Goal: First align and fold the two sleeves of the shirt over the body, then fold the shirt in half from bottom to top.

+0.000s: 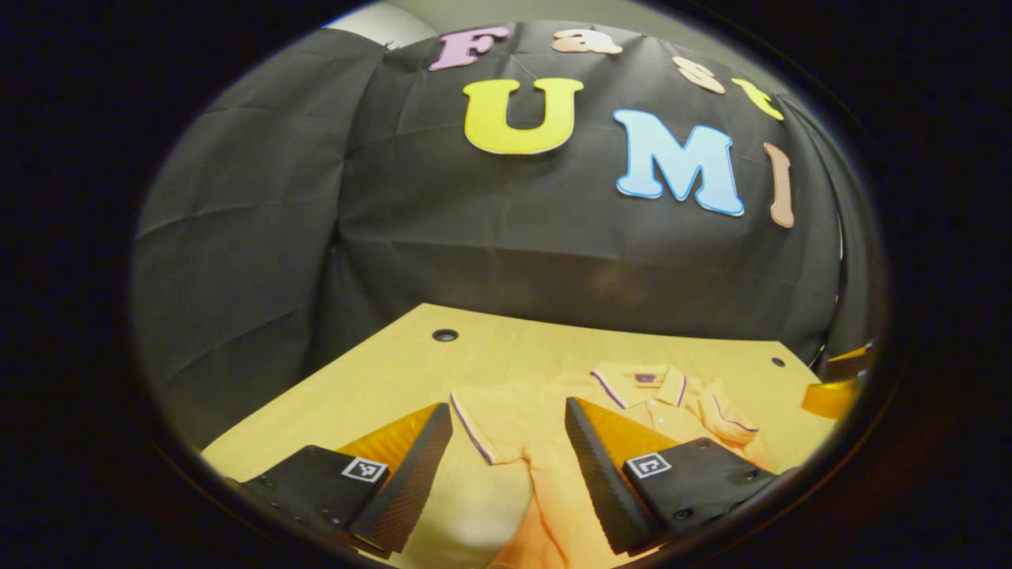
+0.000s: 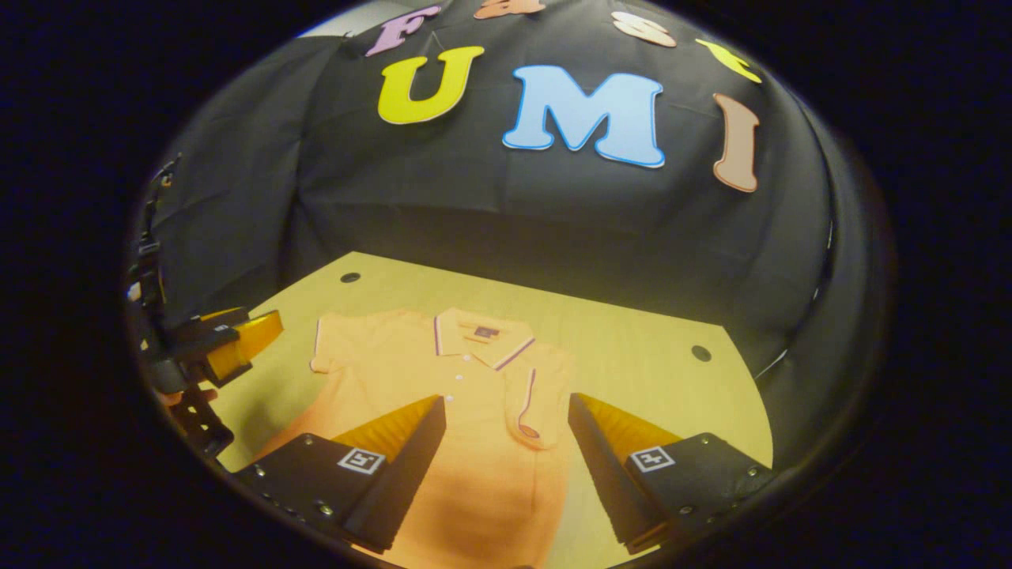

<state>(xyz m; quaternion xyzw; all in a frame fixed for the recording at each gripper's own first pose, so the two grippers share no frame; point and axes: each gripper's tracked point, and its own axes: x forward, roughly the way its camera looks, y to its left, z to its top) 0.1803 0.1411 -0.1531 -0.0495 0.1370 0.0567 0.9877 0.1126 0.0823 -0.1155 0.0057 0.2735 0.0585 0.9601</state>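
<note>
Here an orange polo shirt (image 2: 474, 411) lies flat on a wooden table (image 2: 632, 340), collar toward the booth's back wall and hem toward the grippers. In the right gripper view one sleeve (image 2: 538, 403) is already folded in over the body, while the other sleeve (image 2: 336, 344) is spread out flat to the side. The right gripper (image 2: 506, 442) hangs above the shirt's lower body with its fingers wide apart, holding nothing. At the left edge of that view the left gripper (image 2: 229, 348) sits off the shirt's spread sleeve. In the left gripper view the left gripper (image 1: 506, 450) is likewise spread open and empty, above the shirt (image 1: 553, 442), with the striped cuff between its fingers.
</note>
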